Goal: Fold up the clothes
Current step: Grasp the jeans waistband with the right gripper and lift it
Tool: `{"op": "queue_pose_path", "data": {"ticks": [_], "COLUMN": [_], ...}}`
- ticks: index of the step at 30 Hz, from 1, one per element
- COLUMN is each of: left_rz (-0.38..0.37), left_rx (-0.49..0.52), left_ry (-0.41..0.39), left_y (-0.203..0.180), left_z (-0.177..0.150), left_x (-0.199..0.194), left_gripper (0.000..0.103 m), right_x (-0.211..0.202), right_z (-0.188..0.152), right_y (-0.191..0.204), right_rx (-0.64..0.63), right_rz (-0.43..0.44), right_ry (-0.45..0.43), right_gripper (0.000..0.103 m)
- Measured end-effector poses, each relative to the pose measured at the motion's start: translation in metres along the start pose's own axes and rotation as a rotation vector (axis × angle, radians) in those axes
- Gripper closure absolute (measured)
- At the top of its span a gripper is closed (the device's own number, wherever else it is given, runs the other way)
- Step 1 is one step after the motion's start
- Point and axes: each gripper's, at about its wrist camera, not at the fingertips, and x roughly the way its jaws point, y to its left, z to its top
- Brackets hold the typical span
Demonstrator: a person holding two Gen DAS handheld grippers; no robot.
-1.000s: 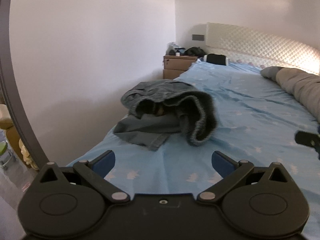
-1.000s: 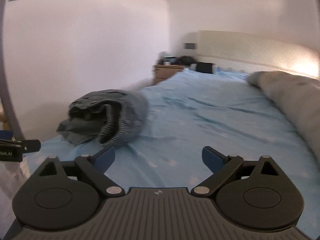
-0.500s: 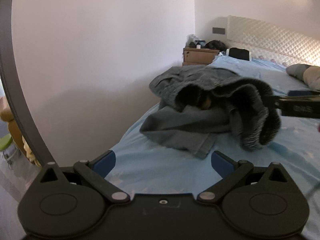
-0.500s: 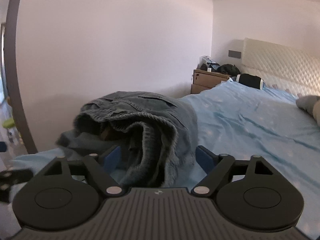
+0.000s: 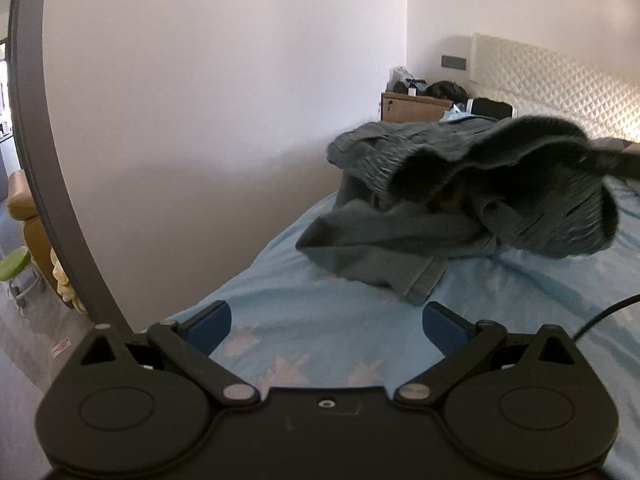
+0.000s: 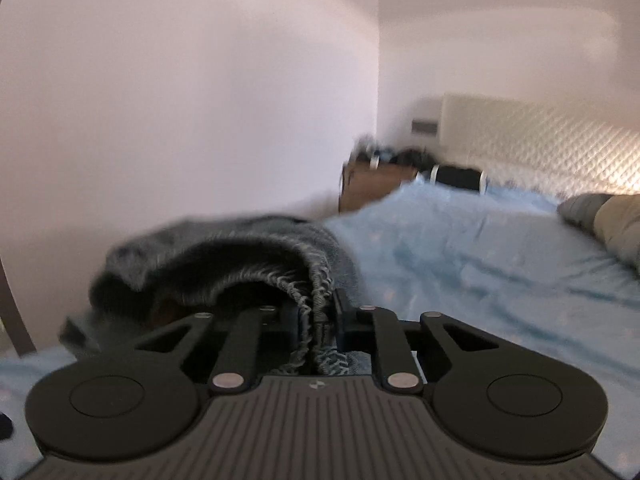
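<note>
Right tool (image 6: 320, 320): my jaws are clenched on the ribbed hem of the jeans (image 6: 224, 264).
Left tool (image 5: 326, 322): released, jaws wide, hovering over the bed (image 5: 320, 320) short of the cloth.
Jeans (image 5: 460, 200): crumpled heap on the blue sheet near the wall; one edge lifted.

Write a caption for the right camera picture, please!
Right tongs pinch the ruffled edge of the grey-blue garment on the light blue bed.
</note>
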Motion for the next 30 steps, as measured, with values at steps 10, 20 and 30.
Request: {"op": "queue_pose_path", "data": {"ticks": [10, 20, 30], "left_rz": [-0.027, -0.089, -0.143], "left_rx": [0.004, 0.065, 0.144], "left_ry": [-0.075, -0.107, -0.102], "left_y": [-0.014, -0.052, -0.094], "left_z": [0.016, 0.014, 0.004], "left_x": [-0.046, -0.080, -0.090], "left_gripper": [0.001, 0.001, 0.001], "right_x": [-0.112, -0.230, -0.301], "right_z": [0.063, 0.072, 0.035], "right_y": [-0.063, -0.148, -0.249], "right_rx": [0.151, 0.255, 0.352], "right_rz": [-0.089, -0.211, -0.385], "right_ry": [-0.204, -0.325, -0.343], "right_gripper": [0.090, 0.090, 0.090]}}
